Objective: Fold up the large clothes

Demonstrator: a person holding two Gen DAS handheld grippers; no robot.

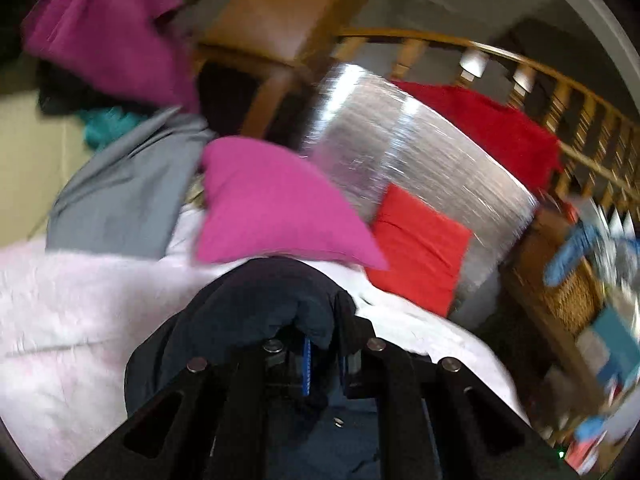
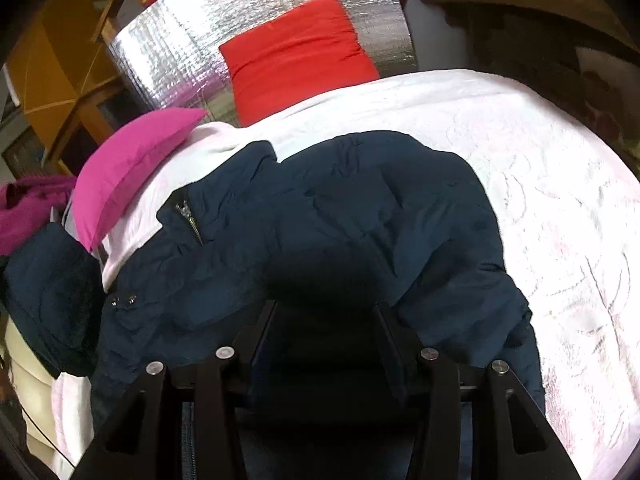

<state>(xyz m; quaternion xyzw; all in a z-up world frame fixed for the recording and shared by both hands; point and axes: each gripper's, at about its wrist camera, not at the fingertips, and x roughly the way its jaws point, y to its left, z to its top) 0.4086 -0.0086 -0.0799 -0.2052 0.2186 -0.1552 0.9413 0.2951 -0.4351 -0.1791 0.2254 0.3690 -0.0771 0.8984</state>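
A: Left wrist view first: the left claw [image 1: 316,344] is pinched fully closed on a bunched fold of the navy jacket [image 1: 264,304], lifted off the pale blanket [image 1: 80,300] on the bed.

B: And the right claw [image 2: 326,320]?

A: Its jaws stand partly apart with dark jacket [image 2: 340,208] fabric between them; it looks like a grip, though the shadow there hides the contact. The rest of the jacket lies spread across the blanket [image 2: 540,160], zip [image 2: 190,220] toward the left.

B: So how should the fold go?

A: I'd carry the lifted edge across the body in one smooth arc, with the right side kept pinned so the padded cloth doesn't drag or bunch. It's bulky and will spring back, so press it flat before release.

B: Anything in the way?

A: The pink pillow [image 1: 276,204] sits just beside the jacket's upper edge, and could snag the fold. The red cushion [image 2: 296,56] leans on a silver foil panel [image 2: 192,40] farther back, well apart. A clothes pile [image 1: 120,184] lies left.
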